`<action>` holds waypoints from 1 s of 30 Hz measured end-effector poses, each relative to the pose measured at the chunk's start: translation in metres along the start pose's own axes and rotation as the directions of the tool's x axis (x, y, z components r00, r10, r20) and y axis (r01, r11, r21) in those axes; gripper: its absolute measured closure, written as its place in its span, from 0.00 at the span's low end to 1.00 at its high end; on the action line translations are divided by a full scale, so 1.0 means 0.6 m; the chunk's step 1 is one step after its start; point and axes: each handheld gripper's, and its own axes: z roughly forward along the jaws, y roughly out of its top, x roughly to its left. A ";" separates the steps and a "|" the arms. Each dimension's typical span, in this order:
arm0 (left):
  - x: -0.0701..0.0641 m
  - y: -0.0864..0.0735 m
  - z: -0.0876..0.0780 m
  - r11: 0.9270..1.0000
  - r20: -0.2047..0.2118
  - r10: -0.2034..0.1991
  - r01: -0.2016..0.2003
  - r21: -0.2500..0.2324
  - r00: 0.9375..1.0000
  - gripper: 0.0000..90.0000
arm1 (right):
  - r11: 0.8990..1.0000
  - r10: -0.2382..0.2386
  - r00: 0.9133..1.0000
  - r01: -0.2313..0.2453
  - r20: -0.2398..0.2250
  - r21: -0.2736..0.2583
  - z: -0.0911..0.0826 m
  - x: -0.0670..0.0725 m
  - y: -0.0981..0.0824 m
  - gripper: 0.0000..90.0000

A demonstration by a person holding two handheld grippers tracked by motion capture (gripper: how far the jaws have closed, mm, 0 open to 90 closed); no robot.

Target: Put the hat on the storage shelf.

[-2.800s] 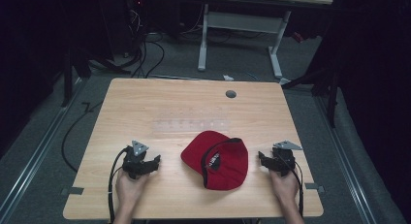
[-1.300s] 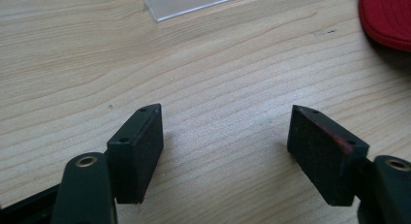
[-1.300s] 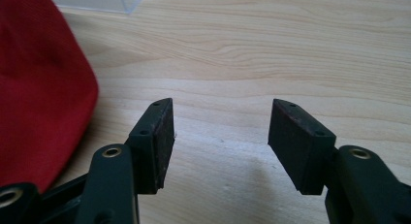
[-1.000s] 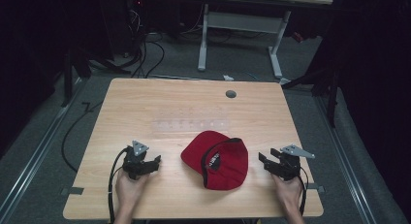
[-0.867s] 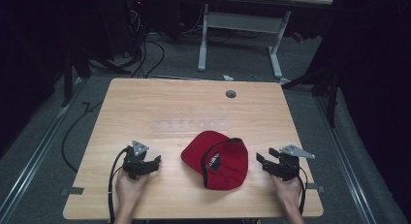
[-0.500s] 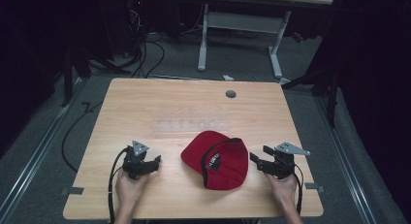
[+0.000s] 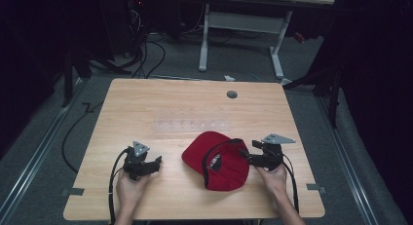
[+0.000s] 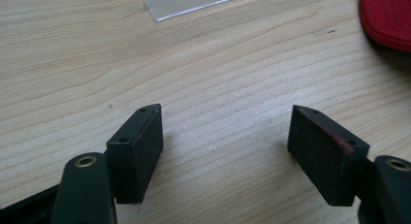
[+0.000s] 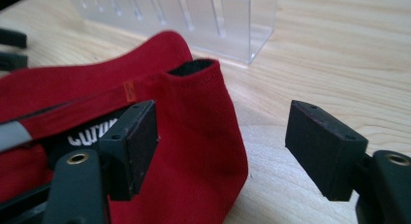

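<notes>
A red cap (image 7: 219, 159) lies upside down on the near middle of the wooden table (image 7: 146, 103), its inside label showing. My right gripper (image 7: 245, 155) is at the cap's right edge. In the right gripper view, the right gripper (image 9: 220, 141) is open, one jaw inside the cap and the other outside, with the cap's red wall (image 9: 198, 122) between them and untouched on the outer side. My left gripper (image 7: 156, 163) rests left of the cap, apart from it. Seen from its own camera, the left gripper (image 8: 225, 146) is open over bare wood, with the cap's brim (image 8: 387, 15) at the top right.
A clear acrylic rack (image 7: 192, 123) stands just beyond the cap and appears as a slotted clear stand (image 9: 194, 15) in the right gripper view. A grey grommet (image 7: 232, 94) sits near the table's far edge. Cables and a desk frame lie on the floor beyond.
My right gripper has moved left from the table's right side to the cap, and its jaws now straddle the cap's edge. The left gripper and the cap have stayed put.
</notes>
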 end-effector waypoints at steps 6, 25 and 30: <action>0.000 0.000 0.000 1.000 0.000 0.000 0.000 0.000 1.000 0.32 | 1.000 0.006 0.999 -0.006 -0.034 0.021 0.018 0.000 0.005 0.30; 0.000 0.000 0.000 1.000 -0.001 0.002 -0.002 0.000 1.000 0.32 | 0.995 -0.012 0.995 0.022 -0.098 0.099 0.078 0.012 0.026 0.38; 0.000 0.000 0.000 1.000 -0.001 0.001 -0.001 0.000 1.000 0.32 | 0.993 -0.014 0.994 0.027 -0.110 0.118 0.090 0.012 0.021 0.42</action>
